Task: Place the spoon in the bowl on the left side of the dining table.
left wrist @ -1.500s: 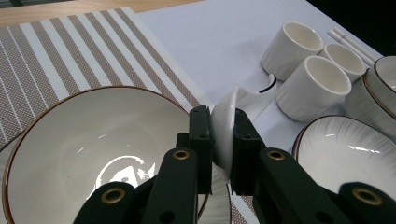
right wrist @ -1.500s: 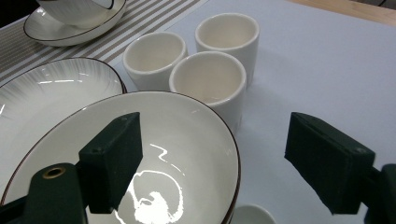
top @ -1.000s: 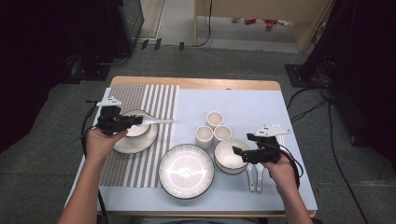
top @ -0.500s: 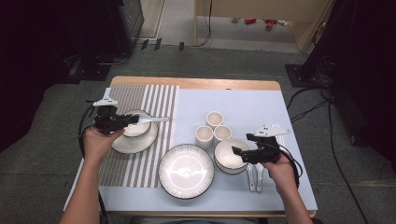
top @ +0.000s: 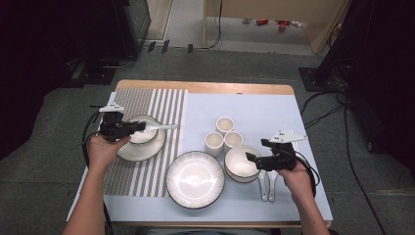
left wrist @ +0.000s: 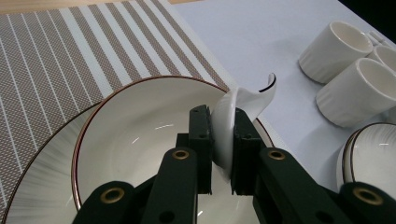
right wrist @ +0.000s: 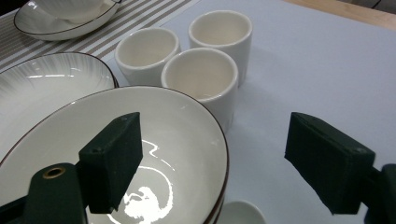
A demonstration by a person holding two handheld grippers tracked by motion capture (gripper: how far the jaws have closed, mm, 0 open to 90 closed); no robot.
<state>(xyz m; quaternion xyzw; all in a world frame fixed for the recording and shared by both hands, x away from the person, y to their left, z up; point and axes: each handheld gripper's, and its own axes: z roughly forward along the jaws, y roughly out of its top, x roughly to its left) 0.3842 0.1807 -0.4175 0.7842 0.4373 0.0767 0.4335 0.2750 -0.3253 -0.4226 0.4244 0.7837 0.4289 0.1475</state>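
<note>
White spoon (left wrist: 233,119) hanging over the small bowl (left wrist: 140,135) on the striped mat (left wrist: 56,56), my left gripper (left wrist: 218,140) clamping its handle between closed fingers (left wrist: 201,140), my right gripper (right wrist: 212,154) hovering wide open above the desk's right-hand bowl (right wrist: 177,140)

Black left gripper (left wrist: 219,154) with brass screws, right gripper (right wrist: 210,158) with dark-green pads
</note>
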